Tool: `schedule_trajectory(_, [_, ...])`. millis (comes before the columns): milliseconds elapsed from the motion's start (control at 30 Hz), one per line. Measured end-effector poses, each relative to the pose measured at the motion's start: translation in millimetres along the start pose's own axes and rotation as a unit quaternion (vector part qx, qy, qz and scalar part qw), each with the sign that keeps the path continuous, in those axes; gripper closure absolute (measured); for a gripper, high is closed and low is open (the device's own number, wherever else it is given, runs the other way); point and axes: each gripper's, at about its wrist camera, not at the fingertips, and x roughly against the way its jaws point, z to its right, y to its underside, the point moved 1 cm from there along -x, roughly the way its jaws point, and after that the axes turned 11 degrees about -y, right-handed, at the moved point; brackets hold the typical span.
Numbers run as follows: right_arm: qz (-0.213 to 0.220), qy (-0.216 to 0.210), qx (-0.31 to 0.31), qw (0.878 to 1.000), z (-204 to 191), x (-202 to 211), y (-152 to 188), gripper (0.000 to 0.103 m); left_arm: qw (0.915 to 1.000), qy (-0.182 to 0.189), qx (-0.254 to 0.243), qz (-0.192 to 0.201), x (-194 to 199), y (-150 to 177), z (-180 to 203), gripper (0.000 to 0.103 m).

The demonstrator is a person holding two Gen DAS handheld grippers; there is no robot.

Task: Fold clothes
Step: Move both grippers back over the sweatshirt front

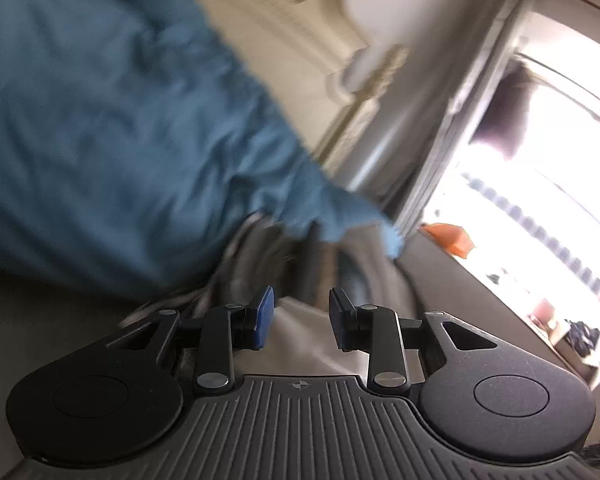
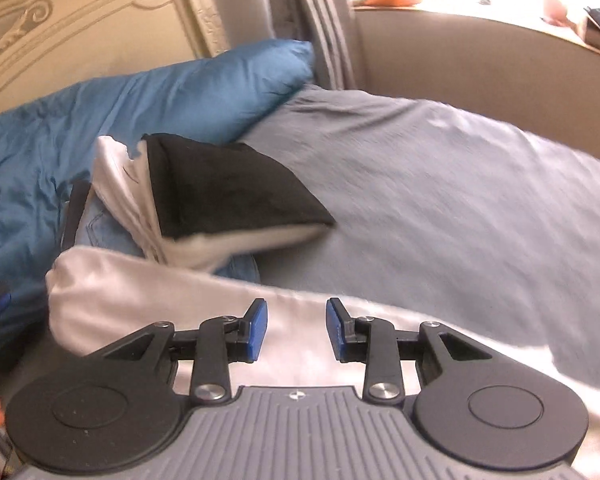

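Presently, item: clothes for folding. A stack (image 2: 204, 196) of folded pieces (black on top, white beneath, denim under those) rests on the bed (image 2: 460, 200) beside the blue pillow (image 2: 140, 96), apparently finished. A white garment (image 2: 148, 292) lies flat just ahead of the right gripper (image 2: 296, 328), seemingly still to fold. Right gripper: fingers spread apart, grasping nothing. Left gripper (image 1: 301, 318): likewise parted and empty, its view blurred, nothing between the pads.
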Motion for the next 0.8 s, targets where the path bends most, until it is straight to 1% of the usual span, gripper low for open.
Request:
schedule_trajectory(67, [0.009,-0.006,-0.025,1.000,9.4,29.2,19.6,0.069,0.9990,0.035,-0.027,-0.004,10.8,5.7,20.0,0.072])
schedule_trajectory(100, [0.016,-0.007,-0.037,0.999,13.7,43.4,29.1,0.069,0.9969,0.058,-0.052,-0.016,14.9,12.5,33.9,0.068])
schedule_trajectory(133, [0.026,-0.008,-0.054,0.998,18.7,58.1,40.1,0.069,0.9929,0.082,-0.080,-0.029,18.6,20.3,48.8,0.066])
schedule_trajectory(167, [0.037,-0.009,-0.072,0.997,23.9,73.1,51.7,0.069,0.9872,0.107,-0.110,-0.045,23.0,30.7,65.0,0.066])
schedule_trajectory(200, [0.048,-0.008,-0.091,0.995,29.0,87.3,63.2,0.068,0.9794,0.134,-0.138,-0.063,28.3,43.4,81.2,0.066])
schedule_trajectory(267, [0.070,-0.003,-0.122,0.990,37.9,113.7,89.3,0.068,0.9594,0.186,-0.187,-0.101,40.2,70.7,112.0,0.066])
schedule_trajectory(300, [0.082,0.000,-0.135,0.987,42.1,126.5,103.3,0.068,0.9480,0.210,-0.207,-0.120,46.9,85.3,126.3,0.066])
schedule_trajectory(367, [0.107,0.007,-0.164,0.981,50.7,151.2,131.6,0.068,0.9219,0.255,-0.246,-0.157,60.8,114.6,154.0,0.066])
schedule_trajectory(433, [0.134,0.015,-0.195,0.972,59.5,174.6,160.2,0.068,0.8956,0.286,-0.281,-0.192,73.7,140.3,177.5,0.066])
schedule_trajectory(500, [0.165,0.017,-0.227,0.960,67.5,194.1,185.0,0.068,0.8701,0.309,-0.314,-0.221,83.7,162.1,198.9,0.066])
schedule_trajectory(600, [0.206,0.019,-0.266,0.942,82.5,220.3,219.0,0.068,0.8411,0.319,-0.363,-0.243,95.7,185.7,229.0,0.066])
schedule_trajectory(667, [0.223,0.029,-0.282,0.933,91.7,232.1,235.1,0.065,0.8269,0.317,-0.398,-0.240,100.9,196.5,245.4,0.065])
schedule_trajectory(733, [0.239,0.038,-0.297,0.924,101.6,243.3,250.4,0.063,0.8126,0.324,-0.422,-0.238,109.4,208.4,262.2,0.063])
schedule_trajectory(800, [0.244,0.045,-0.312,0.917,112.9,252.7,265.1,0.063,0.8039,0.329,-0.429,-0.247,117.7,221.1,270.9,0.062])
